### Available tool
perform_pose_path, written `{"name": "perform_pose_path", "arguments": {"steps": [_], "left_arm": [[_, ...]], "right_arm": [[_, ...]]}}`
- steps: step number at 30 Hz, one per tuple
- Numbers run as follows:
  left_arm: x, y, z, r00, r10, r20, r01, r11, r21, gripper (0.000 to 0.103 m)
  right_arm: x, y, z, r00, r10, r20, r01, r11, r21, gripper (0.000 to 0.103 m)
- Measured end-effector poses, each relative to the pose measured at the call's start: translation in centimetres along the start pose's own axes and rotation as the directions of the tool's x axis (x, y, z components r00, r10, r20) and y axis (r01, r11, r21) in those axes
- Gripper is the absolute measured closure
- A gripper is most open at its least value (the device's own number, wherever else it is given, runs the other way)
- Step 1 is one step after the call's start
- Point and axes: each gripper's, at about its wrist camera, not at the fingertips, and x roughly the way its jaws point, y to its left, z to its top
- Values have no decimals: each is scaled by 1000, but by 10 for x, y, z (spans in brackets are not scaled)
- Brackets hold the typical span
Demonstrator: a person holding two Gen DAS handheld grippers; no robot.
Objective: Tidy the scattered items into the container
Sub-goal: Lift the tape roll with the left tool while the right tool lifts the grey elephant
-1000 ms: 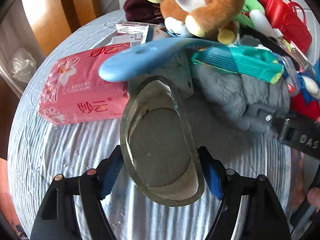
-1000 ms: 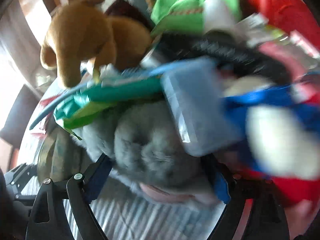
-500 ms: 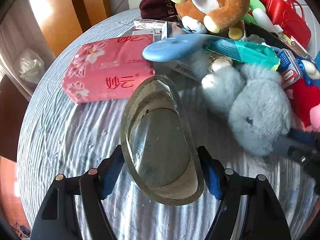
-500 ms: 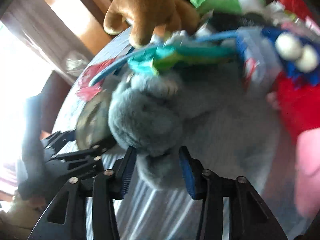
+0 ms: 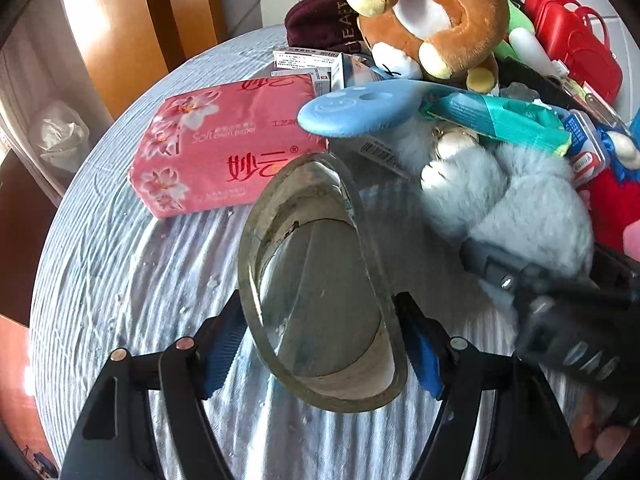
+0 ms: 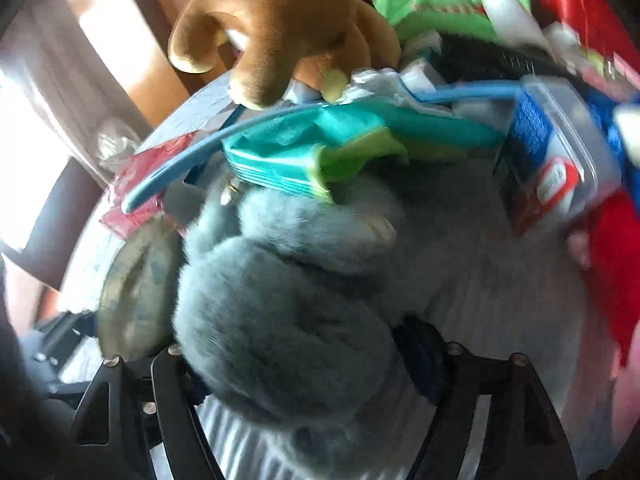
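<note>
My left gripper (image 5: 320, 344) is shut on a clear glass bowl (image 5: 316, 280), held tilted above the table, its rim toward the pile. My right gripper (image 6: 312, 368) is shut on a grey-blue plush toy (image 6: 280, 312); the toy also shows in the left wrist view (image 5: 508, 204), with the right gripper (image 5: 560, 312) behind it. The bowl (image 6: 132, 292) is to the left in the right wrist view. A teal packet (image 6: 320, 148) and a blue flat handle (image 5: 360, 108) lie on the pile above the plush.
A pink tissue pack (image 5: 224, 148) lies left of the pile on the striped round table (image 5: 120, 280). A brown plush bear (image 5: 428, 12), red case (image 5: 572, 44), red plush (image 6: 616, 264), clear plastic box (image 6: 556, 160) and small boxes (image 5: 308, 64) crowd the far right. Wooden chair (image 5: 120, 32) behind.
My right gripper has closed deeper onto the grey plush and pulled it nearer. The left gripper keeps the bowl, shifted slightly back from the pile.
</note>
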Motion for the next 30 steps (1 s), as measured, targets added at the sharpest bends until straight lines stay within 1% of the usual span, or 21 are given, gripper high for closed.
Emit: {"name": "perform_pose_path", "arguments": {"steps": [2,3,4,6,7,11,13,16,20,23,26,30], "left_arm": [[1,-5,-1,999,27,18,-27,999,26,30],[2,-5,-1,999,32,24,-33,999,29,30],[2,-5,-1,999,34,26,-35,999,30,31],[1,-4,-3,999,29,18,-29,999,26,32],[-1,-3,-3,999,30,17,-31,999,28,32],[-26,-4,-16,998,26,56,-29,998,57,33],[-39,-4,-22,997,19,69,-23,998,61,33],[-62,-4,-30,995,1,96,-7,998,64,33],[-92,-9,-37,992,-7,129,-1,998,64,33],[-120,-19,-39,985,-17,172,7,998,61,33],[-146,-34,-41,977,-20,212,9,998,57,33],[-180,-55,-41,967,-15,255,5,999,40,33]], "right_arm": [[3,8,-1,999,-40,12,41,999,-34,43],[3,11,-1,998,-61,14,61,997,-45,52],[2,12,-2,998,-64,14,65,997,-44,58],[-2,11,-7,999,-31,8,31,999,-10,60],[-5,11,-10,1000,-21,6,21,1000,4,61],[-32,8,-26,999,-3,32,2,999,34,61],[-59,-15,-44,999,-6,50,4,999,37,61],[-86,-9,-57,996,-11,86,8,999,35,61],[-131,-21,-76,992,-10,124,6,999,37,61],[-162,-30,-87,988,-8,151,3,999,32,61],[-189,-38,-94,980,-6,198,3,1000,15,61],[-224,-48,-92,967,11,255,-9,1000,-10,61]]}}
